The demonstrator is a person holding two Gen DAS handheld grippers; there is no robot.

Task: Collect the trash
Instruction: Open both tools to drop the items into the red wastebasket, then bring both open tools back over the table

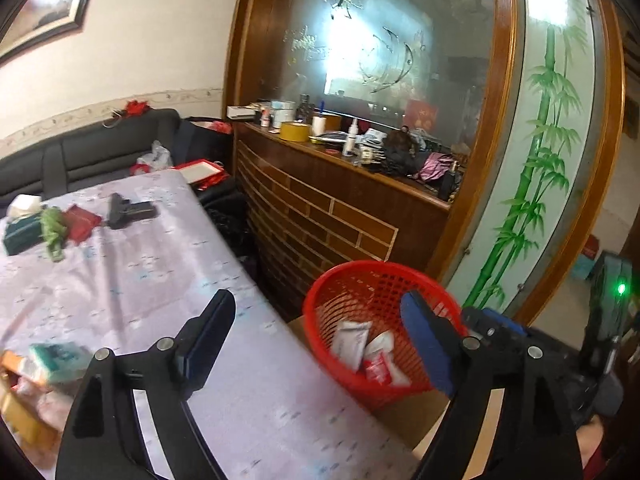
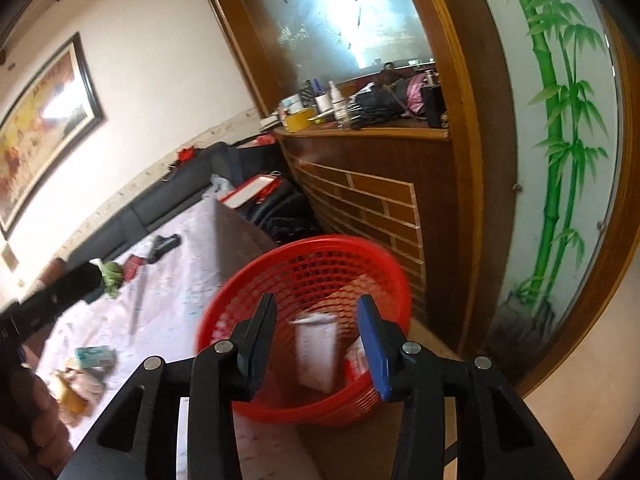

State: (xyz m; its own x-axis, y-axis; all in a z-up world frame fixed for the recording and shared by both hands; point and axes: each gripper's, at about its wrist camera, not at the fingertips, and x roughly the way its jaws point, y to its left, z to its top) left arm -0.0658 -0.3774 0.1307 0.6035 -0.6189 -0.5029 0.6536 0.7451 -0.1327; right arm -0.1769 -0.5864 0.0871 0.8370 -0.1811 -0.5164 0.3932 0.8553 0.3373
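Left gripper (image 1: 320, 344) jaws wide apart, nothing between, over table (image 1: 160, 280) edge. Right gripper (image 2: 316, 340) jaws apart, empty, above red basket (image 2: 256, 280) beside table. White wrapper (image 2: 316, 356), blurred, inside basket under right gripper; more packets (image 1: 352, 342) lie at basket bottom.

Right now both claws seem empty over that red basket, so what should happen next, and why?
Probably swing the left gripper back over the table toward the green packet. Both it and the right gripper are open and empty, wrappers already lie in the red basket, and litter remains.
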